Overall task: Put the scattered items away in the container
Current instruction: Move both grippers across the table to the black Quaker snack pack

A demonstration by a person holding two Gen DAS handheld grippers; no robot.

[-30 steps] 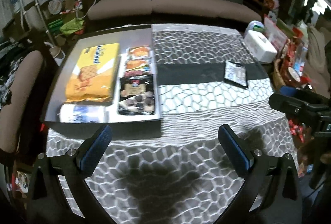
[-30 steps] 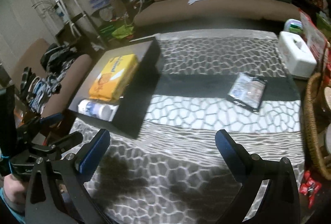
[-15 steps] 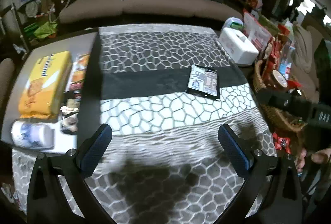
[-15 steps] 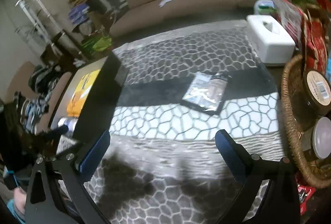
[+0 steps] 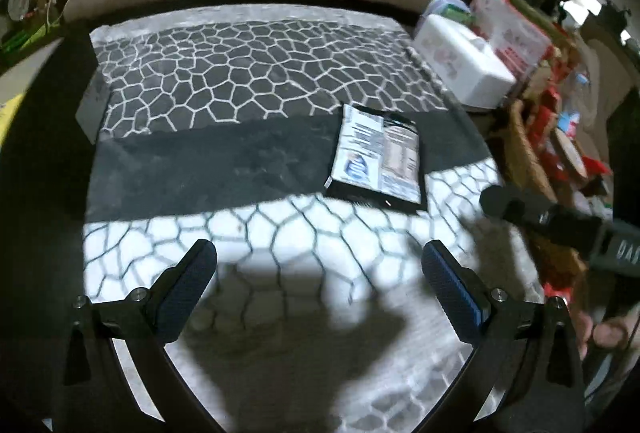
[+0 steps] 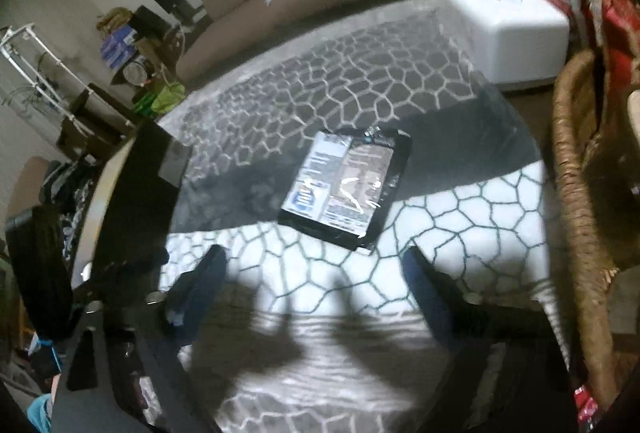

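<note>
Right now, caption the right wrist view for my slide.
Empty right gripper, jaws just narrowing, nears the black snack packet on the patterned tablecloth.

Very little here can be read. On my other tool's dark body, at the right edge of my left-hand view, pale capital letters stand near its end: I make out "DA" and then they run out of sight. The flat black packet lying on the patterned cloth carries panels of small print, a table of figures on its right half and a blue oval badge at its lower left corner, but none of it resolves into words in either view. The pale carton with red print behind the white box is too blurred to read.
</note>
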